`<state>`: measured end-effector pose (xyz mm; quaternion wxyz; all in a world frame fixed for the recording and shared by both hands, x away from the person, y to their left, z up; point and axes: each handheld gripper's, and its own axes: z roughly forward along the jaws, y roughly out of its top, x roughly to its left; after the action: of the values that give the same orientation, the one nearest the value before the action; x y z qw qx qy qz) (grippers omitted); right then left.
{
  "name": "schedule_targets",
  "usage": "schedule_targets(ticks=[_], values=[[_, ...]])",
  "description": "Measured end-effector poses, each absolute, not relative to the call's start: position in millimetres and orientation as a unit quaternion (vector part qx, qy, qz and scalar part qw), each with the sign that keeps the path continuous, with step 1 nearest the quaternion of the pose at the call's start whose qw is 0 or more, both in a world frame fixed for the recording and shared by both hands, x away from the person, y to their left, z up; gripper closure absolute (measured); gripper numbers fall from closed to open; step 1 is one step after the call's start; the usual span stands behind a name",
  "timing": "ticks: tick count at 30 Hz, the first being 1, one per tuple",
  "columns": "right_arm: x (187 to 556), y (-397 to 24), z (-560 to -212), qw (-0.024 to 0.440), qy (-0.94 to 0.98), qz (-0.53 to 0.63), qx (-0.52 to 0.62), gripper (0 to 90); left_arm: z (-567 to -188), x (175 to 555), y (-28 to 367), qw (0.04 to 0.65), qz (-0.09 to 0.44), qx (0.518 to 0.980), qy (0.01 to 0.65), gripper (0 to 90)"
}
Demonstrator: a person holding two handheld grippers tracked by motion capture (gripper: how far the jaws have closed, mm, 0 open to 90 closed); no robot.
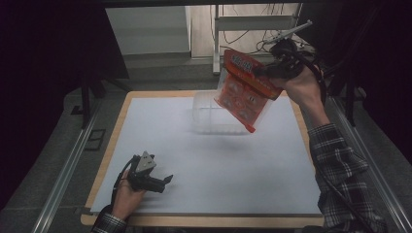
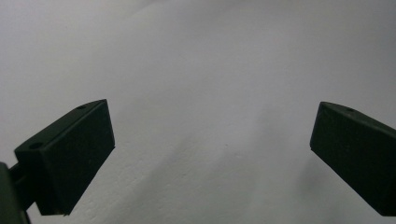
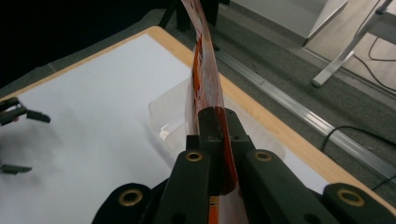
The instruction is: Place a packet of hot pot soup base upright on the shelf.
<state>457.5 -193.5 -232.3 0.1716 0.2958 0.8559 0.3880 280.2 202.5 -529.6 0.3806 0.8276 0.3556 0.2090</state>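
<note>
The orange packet (image 1: 244,87) hangs tilted in the air above the clear tub (image 1: 214,114) at the far side of the counter (image 1: 160,145), clenched by my right tongs (image 1: 262,73). My left tongs (image 1: 167,180) rest released near me.

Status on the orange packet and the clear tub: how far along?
Done: the right gripper is shut on the orange packet and holds it in the air. In hand: the packet hangs over the clear tub, tilted. Left: lowering it in and letting go, probably. The left gripper rests open on the white sheet.
</note>
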Motion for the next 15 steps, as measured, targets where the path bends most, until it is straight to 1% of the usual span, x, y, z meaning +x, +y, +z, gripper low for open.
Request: schedule_targets(ticks=[7,15], values=[[475.0,-188.8,-229.6,0.185,0.852,0.388,0.297,89.4,-529.9,280.3,202.1,0.379,0.209,0.829,0.355,0.0],[500.1,-180.3,-242.2,0.185,0.854,0.383,0.3,89.4,-530.5,280.3,201.4,0.378,0.207,0.829,0.355,0.0]])
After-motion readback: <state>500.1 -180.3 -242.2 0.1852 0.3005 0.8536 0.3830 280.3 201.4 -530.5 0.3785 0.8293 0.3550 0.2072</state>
